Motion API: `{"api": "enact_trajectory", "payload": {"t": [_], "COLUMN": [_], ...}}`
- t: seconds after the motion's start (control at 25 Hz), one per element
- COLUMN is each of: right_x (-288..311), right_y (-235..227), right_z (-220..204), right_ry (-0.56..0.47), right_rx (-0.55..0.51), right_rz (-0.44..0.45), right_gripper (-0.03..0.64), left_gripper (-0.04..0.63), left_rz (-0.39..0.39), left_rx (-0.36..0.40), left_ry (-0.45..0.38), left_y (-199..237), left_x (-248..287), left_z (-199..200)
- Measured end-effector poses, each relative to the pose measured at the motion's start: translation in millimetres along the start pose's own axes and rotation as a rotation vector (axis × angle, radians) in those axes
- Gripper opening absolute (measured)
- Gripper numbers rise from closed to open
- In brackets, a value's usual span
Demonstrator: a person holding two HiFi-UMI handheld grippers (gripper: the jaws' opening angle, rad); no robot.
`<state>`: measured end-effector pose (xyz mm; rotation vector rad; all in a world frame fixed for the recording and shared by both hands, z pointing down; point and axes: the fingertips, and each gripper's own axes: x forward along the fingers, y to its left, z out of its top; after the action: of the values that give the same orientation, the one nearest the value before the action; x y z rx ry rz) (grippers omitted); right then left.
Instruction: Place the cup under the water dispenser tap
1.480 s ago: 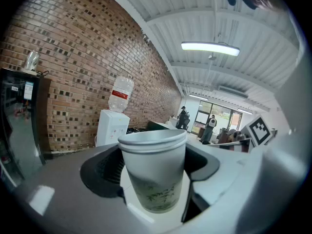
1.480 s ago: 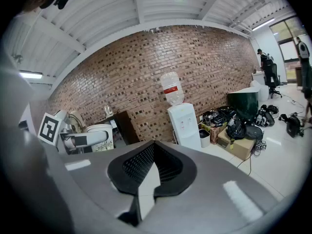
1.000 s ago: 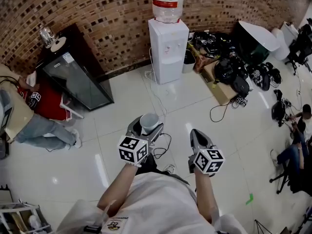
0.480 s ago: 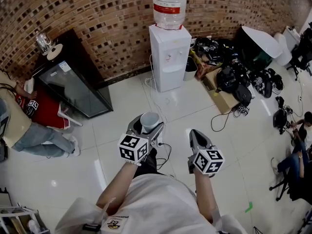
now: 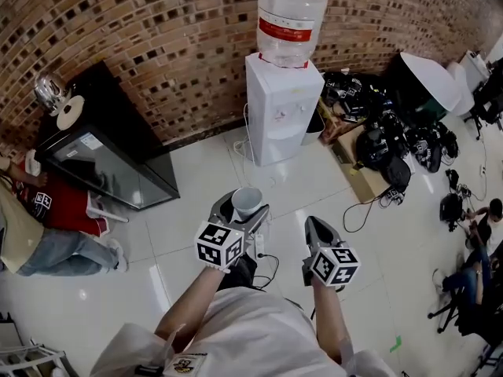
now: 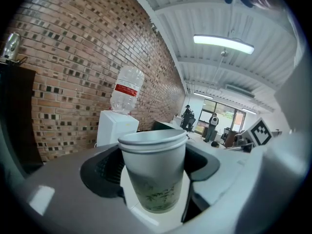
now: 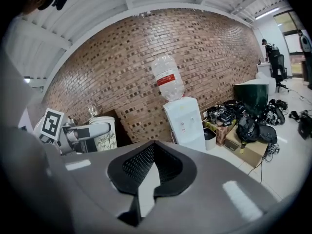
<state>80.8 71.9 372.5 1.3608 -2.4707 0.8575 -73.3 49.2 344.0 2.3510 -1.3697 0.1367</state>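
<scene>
A white water dispenser [image 5: 281,104] with a clear bottle [image 5: 292,10] on top stands against the brick wall, some way ahead of both grippers. My left gripper [image 5: 244,205] is shut on a white paper cup [image 5: 247,201] with a green print, held upright. The left gripper view shows the cup [image 6: 155,174] clamped between both pads, with the dispenser [image 6: 115,128] behind it to the left. My right gripper [image 5: 317,226] is beside it, shut with nothing in it. In the right gripper view the dispenser [image 7: 187,123] is ahead and the cup [image 7: 104,133] is at the left.
A black glass-fronted cabinet [image 5: 102,144] stands left of the dispenser. A person [image 5: 35,226] sits on the floor at far left. Bags and a cardboard box [image 5: 381,144] lie right of the dispenser, with cables [image 5: 369,203] across the white tiles.
Both grippers have travelled forward across the floor; the dispenser now shows larger and nearer in the head view. The cup stays clamped in the left gripper.
</scene>
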Motion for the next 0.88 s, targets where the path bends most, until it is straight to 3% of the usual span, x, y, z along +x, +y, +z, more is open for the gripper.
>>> {"api": "enact_trajectory", "payload": {"t": [0.24, 0.48, 0.68, 0.88], "right_x": [79.8, 123.6, 145.4, 167.0], "right_y": [9.0, -2.8, -22.7, -43.7], "right_z": [37.1, 68.6, 89.6, 103.7], "right_ry": [0.033, 0.030, 0.030, 0.048], "right_rx": [-0.011, -0.027, -0.032, -0.051], "right_rz": [-0.022, -0.073, -0.074, -0.021], "right_gripper": [0.000, 0.000, 0.000, 0.000], "left_gripper": [0.360, 0.360, 0.360, 0.360], "left_rz": [-0.031, -0.044, -0.018, 0.025], "left_rx": [-0.021, -0.011, 0.007, 0.041], "left_ry": [0.025, 0.057, 0.075, 0.061], "left_y": [59.2, 97.8, 108.8, 106.8], "left_x": [36.4, 75.0, 109.7, 147.9], "left_z": [22.9, 31.9, 33.1, 36.5]}}
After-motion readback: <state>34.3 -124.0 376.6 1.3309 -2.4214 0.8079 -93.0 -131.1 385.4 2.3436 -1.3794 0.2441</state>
